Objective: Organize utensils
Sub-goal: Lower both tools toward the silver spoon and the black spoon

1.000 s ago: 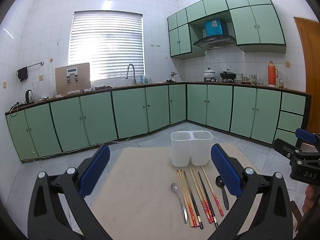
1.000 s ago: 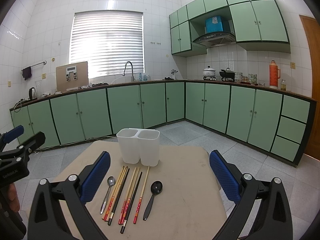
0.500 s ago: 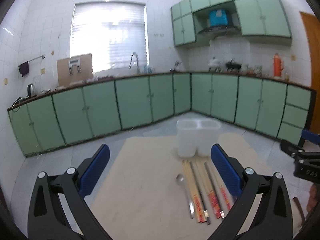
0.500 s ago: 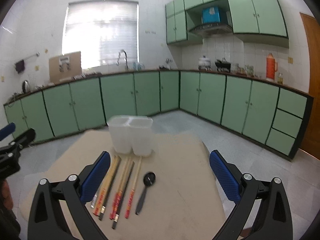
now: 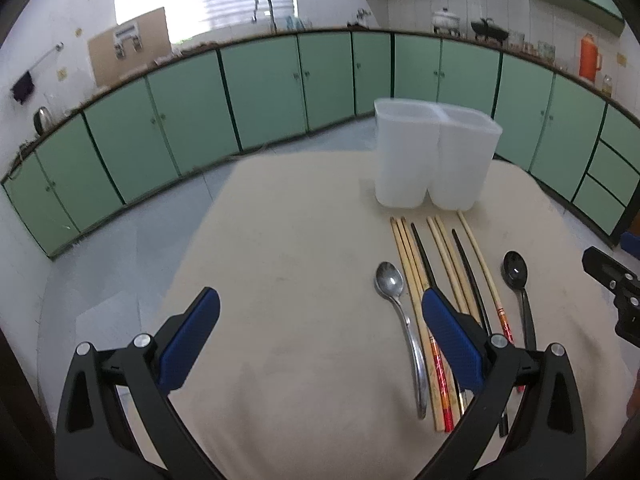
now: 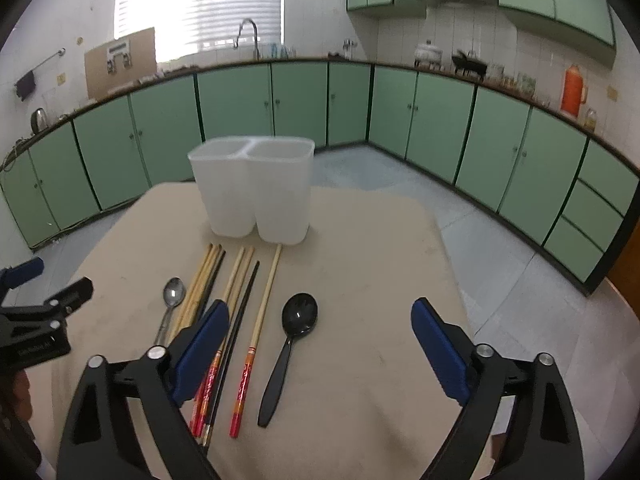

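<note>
Both tongs [image 5: 320, 320] [image 6: 320, 332] gape wide w/ nothing held; glossy black plastic spoon [image 6: 294, 338] beside bamboo chopsticks [image 6: 260, 320].

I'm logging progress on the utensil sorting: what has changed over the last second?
Both claws, left and right, have tipped down and moved in toward the table; the utensils now look nearer. Both are open and hold nothing. The white holder, chopsticks, metal spoon and black spoon lie where they were.
</note>
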`<state>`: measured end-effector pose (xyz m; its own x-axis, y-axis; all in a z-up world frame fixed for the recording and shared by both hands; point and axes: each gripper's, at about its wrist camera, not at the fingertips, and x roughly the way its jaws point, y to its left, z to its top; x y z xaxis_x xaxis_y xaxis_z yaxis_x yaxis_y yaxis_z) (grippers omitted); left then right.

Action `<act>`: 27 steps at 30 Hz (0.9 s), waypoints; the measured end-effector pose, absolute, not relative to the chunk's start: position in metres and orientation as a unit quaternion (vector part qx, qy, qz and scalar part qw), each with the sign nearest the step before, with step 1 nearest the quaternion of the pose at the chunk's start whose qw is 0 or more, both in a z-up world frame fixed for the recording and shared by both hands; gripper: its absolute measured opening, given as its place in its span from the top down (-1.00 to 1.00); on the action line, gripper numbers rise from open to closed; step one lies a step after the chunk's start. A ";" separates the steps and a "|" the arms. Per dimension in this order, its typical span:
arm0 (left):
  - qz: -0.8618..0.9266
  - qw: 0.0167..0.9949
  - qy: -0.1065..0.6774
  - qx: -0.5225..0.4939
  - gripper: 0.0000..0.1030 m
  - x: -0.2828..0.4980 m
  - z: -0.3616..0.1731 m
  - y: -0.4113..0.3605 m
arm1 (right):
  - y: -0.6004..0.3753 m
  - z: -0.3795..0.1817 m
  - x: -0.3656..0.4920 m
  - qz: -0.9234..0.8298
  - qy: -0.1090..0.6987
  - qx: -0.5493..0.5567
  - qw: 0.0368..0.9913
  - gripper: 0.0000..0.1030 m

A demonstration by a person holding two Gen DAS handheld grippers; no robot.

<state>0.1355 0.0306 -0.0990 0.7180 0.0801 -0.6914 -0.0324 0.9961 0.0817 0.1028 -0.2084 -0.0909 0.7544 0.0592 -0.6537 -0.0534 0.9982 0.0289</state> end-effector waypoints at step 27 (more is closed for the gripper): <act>0.009 0.878 0.476 0.055 -0.90 0.202 -0.176 0.018 | -0.217 -0.143 0.153 0.044 0.417 0.034 0.907 -0.61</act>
<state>0.2023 0.0181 -0.1763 0.5472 0.0677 -0.8343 0.0367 0.9938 0.1048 0.1527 -0.2169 -0.1433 0.6490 0.1080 -0.7531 -0.0506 0.9938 0.0990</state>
